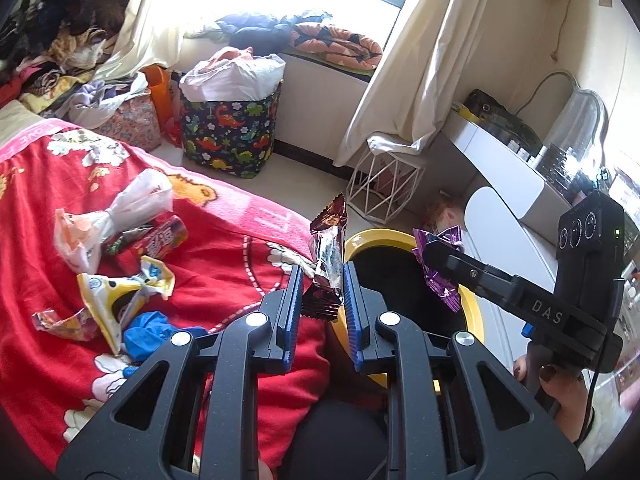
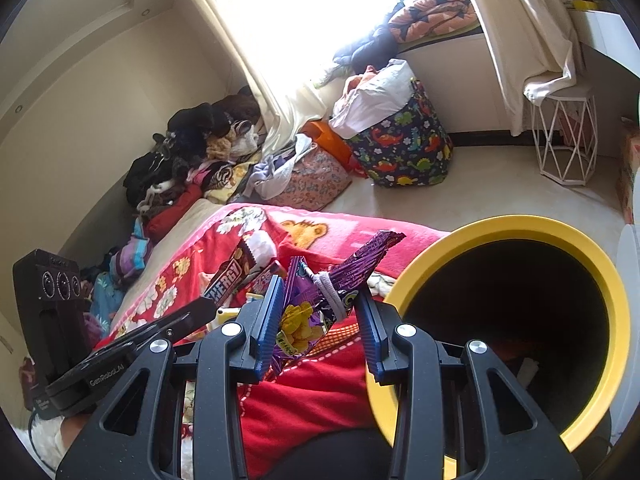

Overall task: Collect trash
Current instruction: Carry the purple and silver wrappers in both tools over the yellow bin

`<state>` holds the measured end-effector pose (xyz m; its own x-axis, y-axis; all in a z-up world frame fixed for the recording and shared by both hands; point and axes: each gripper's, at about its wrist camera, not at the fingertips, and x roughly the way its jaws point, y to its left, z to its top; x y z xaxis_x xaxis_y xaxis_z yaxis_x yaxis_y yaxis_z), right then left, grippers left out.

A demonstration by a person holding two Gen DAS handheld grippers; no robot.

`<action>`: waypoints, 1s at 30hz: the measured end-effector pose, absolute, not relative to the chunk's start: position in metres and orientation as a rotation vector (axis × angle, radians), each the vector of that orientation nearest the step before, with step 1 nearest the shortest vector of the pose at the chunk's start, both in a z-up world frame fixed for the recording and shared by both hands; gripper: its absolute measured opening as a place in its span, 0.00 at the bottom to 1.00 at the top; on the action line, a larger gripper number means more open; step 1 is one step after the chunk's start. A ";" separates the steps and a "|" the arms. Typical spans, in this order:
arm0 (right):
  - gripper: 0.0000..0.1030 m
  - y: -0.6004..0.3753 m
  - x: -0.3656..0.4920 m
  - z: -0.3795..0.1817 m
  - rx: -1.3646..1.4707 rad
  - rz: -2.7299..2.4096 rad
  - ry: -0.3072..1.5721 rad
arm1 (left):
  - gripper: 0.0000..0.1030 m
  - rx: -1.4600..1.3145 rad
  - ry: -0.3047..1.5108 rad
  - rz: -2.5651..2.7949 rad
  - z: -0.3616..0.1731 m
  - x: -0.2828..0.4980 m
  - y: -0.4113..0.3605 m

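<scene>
The left gripper [image 1: 320, 276] is clamping its blue ribbed pads on a brown foil snack wrapper [image 1: 327, 264], which is standing upright between narrowly parted jaws at the edge of the red patterned fleece blanket [image 1: 224, 264]. The right gripper [image 2: 320, 308] is pinching a purple crinkled snack bag [image 2: 316, 300] with yellow print, its jaws set somewhat wider; a grey elastic band is circling the bag's neck, and the bag's lower end is sitting hidden behind the left pad. In the left wrist view only one black finger of the right gripper is showing, covering most of the purple bag. The round bin with the yellow rim and black interior [image 2: 520, 226] is standing just beside the blanket, near both grippers; its bottom is too dark to read, and its near edge is being cut off by the gripper bodies. More rubbish is lying on the blanket: a knotted translucent plastic bag [image 1: 120, 212], a yellow-and-white crumpled wrapper [image 1: 116, 292] and a blue scrap [image 1: 150, 330], partly overlapping. A dinosaur-print fabric basket [image 1: 230, 128] is standing well apart by the window, whose glare is washing out the upper area.
</scene>
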<state>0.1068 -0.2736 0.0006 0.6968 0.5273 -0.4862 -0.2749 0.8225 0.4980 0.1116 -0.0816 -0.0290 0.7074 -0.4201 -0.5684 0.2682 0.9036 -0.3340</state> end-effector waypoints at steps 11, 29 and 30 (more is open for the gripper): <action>0.33 -0.297 0.102 -0.002 0.444 0.405 0.645 | 0.14 -0.211 0.689 -0.423 -0.028 0.112 -0.102; 0.33 -0.332 0.099 -0.012 0.487 0.333 0.640 | 0.14 -0.178 0.705 -0.476 -0.029 0.109 -0.131; 0.33 -0.334 0.099 -0.012 0.488 0.329 0.640 | 0.14 -0.175 0.708 -0.481 -0.030 0.109 -0.133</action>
<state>0.0991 -0.3336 -0.0125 0.7567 0.4360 -0.4872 -0.1428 0.8374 0.5276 0.1089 -0.1328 -0.0300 0.6562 -0.4802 -0.5820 0.3638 0.8771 -0.3135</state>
